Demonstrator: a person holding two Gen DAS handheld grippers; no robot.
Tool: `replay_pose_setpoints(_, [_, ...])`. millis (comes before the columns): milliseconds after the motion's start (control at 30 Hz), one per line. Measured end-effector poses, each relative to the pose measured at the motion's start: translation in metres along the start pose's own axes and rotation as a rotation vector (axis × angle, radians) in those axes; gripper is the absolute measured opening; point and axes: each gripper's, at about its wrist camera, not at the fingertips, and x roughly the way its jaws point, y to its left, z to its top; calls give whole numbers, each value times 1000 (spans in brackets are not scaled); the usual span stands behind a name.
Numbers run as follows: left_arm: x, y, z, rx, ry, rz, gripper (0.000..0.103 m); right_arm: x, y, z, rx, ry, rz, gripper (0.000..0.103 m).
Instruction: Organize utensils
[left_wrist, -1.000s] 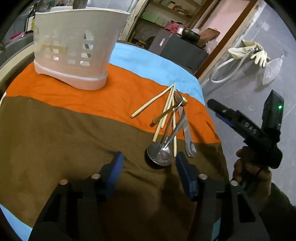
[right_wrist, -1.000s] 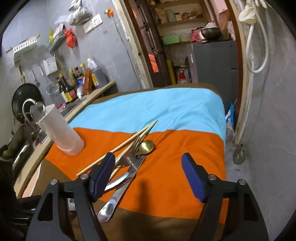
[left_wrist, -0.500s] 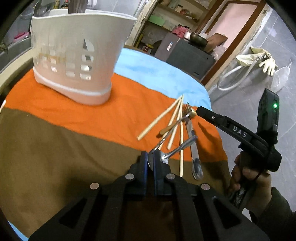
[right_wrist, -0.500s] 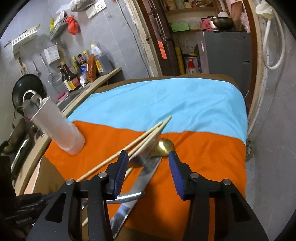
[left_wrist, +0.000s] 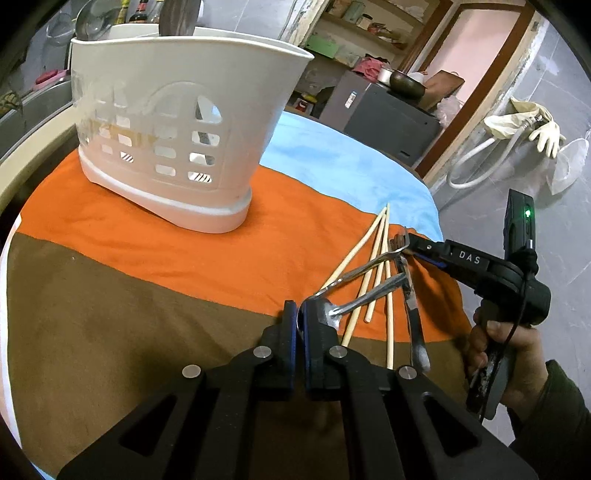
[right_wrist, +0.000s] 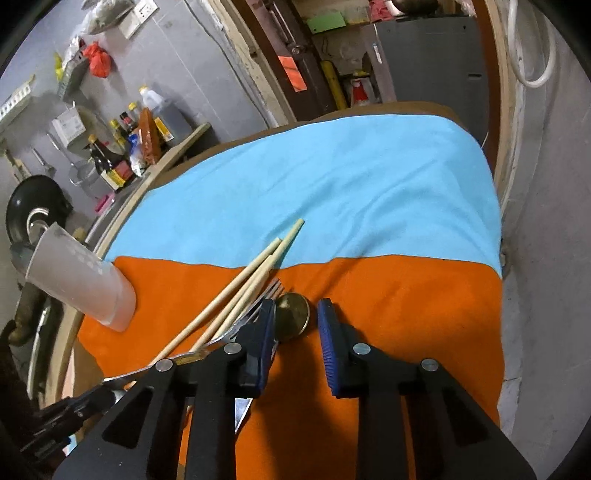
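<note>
My left gripper (left_wrist: 301, 325) is shut on the bowls of two steel spoons (left_wrist: 354, 291), their handles lifted toward the right. Several wooden chopsticks (left_wrist: 376, 258) and a steel knife (left_wrist: 415, 325) lie under them on the orange and brown cloth. The white slotted utensil holder (left_wrist: 173, 125) stands at the back left. My right gripper (right_wrist: 295, 321) is open, its pads either side of a gold spoon bowl (right_wrist: 291, 315), beside a fork (right_wrist: 258, 306) and the chopsticks (right_wrist: 251, 280). It also shows in the left wrist view (left_wrist: 413, 243) at the pile's far end.
The table's right edge drops to the floor close to the pile. The holder shows in the right wrist view (right_wrist: 81, 273) at the left. Bottles (right_wrist: 122, 147) and a pan stand on a counter behind. A grey cabinet (left_wrist: 384, 122) is beyond the table.
My left gripper closed on the spoon bowls and raised them, coming nearer the holder. My right gripper moved down to the gold spoon and narrowed its opening.
</note>
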Motion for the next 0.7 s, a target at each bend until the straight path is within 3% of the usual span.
replay_pose_setpoints(67, [0,-1,0,-1,3,-1,1,2,-1,1,4,8,11,10])
replay_pose_setpoints(167, [-3,1,1,-13,-9,6,1,2,-2,1,1,8,30,6])
replay_pose_setpoints(433, [-34,14,0,18,-79,83,0,-20,6,-2,-41,-96,-83,4])
replay_pose_setpoints(700, [-57,11,7,55,-151,114,0,-63,46,1,-235,-261,-190,3])
